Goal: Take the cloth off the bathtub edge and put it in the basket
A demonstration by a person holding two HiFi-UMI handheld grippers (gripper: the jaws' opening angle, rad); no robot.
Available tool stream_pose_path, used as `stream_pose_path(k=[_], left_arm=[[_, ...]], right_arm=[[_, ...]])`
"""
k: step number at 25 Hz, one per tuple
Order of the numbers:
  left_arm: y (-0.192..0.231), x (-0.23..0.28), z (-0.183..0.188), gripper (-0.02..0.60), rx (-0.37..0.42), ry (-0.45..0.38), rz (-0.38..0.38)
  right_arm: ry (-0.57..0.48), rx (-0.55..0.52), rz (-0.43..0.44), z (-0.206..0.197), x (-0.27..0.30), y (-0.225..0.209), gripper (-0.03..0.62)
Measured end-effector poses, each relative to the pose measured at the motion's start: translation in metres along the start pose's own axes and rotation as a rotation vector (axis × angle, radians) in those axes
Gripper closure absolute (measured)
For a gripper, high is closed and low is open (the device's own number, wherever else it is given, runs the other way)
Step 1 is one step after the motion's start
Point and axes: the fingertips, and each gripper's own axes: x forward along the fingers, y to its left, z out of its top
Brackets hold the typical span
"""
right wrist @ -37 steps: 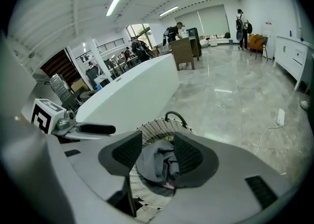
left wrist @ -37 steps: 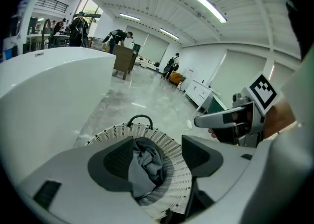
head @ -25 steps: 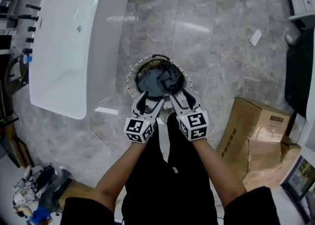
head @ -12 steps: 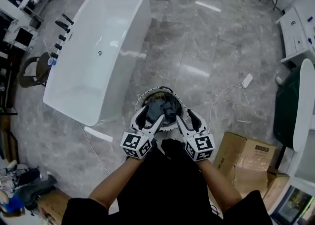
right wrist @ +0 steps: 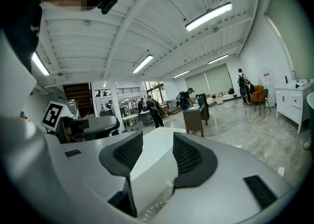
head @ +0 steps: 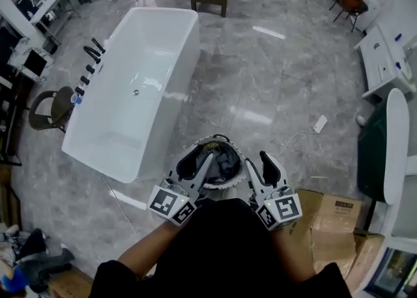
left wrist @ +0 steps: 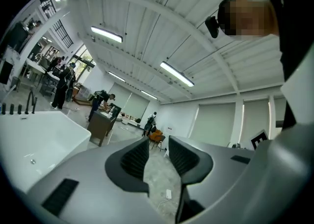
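Large open hall, lab or test-studio type: freestanding white glossy bathtub [head: 137, 88] at 10 o'clock on grey marble-look tile floor [head: 260, 75], brown cardboard boxes [head: 332, 225] at 4 o'clock, long ceiling strip lights [left wrist: 176, 73], people at far workstations [left wrist: 63, 83].

the left gripper [head: 199, 162] and the right gripper [head: 260, 163] are held side by side, both pointing forward. the left jaws have just been closing and stand a narrow gap apart with nothing between them. the right jaws stand apart, also empty.
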Motion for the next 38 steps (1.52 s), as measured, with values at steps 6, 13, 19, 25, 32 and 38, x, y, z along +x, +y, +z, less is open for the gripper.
stream_pose_path(k=[6,13,19,25,32,38], left_arm=[[-0.002,0.002,0.024,0.560,0.085,-0.007,-0.018],[-0.003,0.008,0.021,0.568,0.170,0.011,-0.060],[-0.011,0.027,0.009,0.568,0.184,0.070,-0.100],[-0.004,0.035,0.008,0.568,0.202,0.089,-0.107],[-0.005,0.041,0.018,0.568,0.229,0.064,-0.132],[0.002,0.033,0.023,0.568,0.237,0.045,-0.137]], right_arm=[[-0.072,-0.072,-0.039,0.037,-0.008,0.015,0.488],[-0.116,-0.103,-0.145,0.050,-0.009,0.006,0.556],[-0.176,-0.167,-0.176,0.065,-0.007,0.004,0.562],[-0.151,-0.172,-0.204,0.064,0.002,0.001,0.563],[-0.118,-0.145,-0.209,0.058,0.014,-0.005,0.563],[-0.093,-0.192,-0.216,0.061,0.025,0.008,0.563]])
